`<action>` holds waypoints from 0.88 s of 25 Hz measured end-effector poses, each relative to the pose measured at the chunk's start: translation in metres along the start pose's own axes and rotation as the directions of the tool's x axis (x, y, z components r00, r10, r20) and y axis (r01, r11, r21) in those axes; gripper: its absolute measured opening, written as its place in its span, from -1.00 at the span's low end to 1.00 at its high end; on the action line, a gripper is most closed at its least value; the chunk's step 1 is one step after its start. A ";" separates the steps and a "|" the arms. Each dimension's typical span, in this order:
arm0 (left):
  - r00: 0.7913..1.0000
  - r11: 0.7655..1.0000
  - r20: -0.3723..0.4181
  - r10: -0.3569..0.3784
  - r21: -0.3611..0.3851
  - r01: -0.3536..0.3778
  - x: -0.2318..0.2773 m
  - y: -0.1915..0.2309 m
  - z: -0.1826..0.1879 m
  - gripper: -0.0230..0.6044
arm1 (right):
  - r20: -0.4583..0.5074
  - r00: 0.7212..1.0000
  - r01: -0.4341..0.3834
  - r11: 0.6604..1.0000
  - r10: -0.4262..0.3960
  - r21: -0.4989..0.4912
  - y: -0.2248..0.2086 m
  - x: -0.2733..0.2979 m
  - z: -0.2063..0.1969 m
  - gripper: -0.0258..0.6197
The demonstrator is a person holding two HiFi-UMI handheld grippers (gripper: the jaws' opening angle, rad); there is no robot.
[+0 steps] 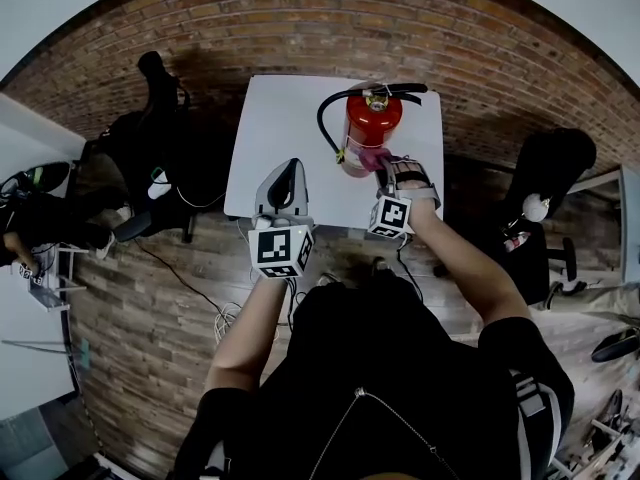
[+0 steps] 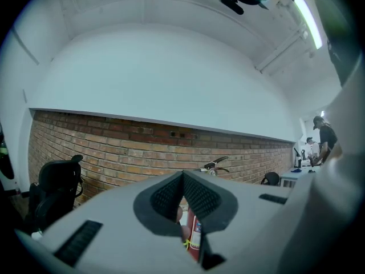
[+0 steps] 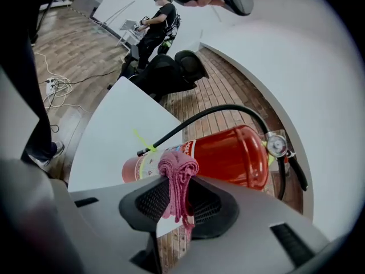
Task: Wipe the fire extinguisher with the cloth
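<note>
A red fire extinguisher [image 1: 372, 126] with a black hose stands on the white table [image 1: 280, 118], near its right front corner. My right gripper [image 1: 384, 171] is shut on a pink cloth [image 1: 371, 156], which touches the lower front of the cylinder. In the right gripper view the cloth [image 3: 178, 173] bunches out between the jaws against the extinguisher [image 3: 228, 156], beside its label. My left gripper [image 1: 284, 182] hovers over the table's front edge, left of the extinguisher, shut with nothing held. In the left gripper view [image 2: 183, 177] only a strip of the extinguisher [image 2: 195, 237] shows below the jaws.
A black office chair [image 1: 150, 158] stands left of the table and another [image 1: 552, 168] to the right. A brick wall [image 1: 330, 28] runs behind the table. Cables [image 1: 228, 318] lie on the wooden floor near my feet. A person [image 3: 157, 21] stands far off.
</note>
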State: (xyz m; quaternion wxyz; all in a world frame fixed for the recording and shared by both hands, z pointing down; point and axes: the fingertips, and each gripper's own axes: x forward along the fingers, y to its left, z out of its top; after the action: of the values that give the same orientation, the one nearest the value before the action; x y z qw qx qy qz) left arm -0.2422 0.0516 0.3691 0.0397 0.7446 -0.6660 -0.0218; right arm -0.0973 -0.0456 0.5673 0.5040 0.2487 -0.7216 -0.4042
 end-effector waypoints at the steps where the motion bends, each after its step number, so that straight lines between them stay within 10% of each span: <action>1: 1.000 1.000 0.000 -0.003 0.001 0.003 0.001 0.000 0.001 -0.90 | 0.001 1.000 0.012 1.000 -0.012 0.002 -0.006 -0.004 0.001 -0.61; 22: 0.997 0.998 0.019 -0.070 0.001 0.070 0.016 0.002 0.013 -0.90 | -0.001 0.981 0.194 0.979 -0.194 0.068 -0.102 -0.067 0.023 -0.61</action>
State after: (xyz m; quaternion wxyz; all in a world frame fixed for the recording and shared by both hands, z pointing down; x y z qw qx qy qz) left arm -0.2435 0.0349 0.3563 0.0325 0.7673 -0.6397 -0.0303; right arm -0.0992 -0.0428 0.4431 0.4515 0.3334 -0.7087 -0.4275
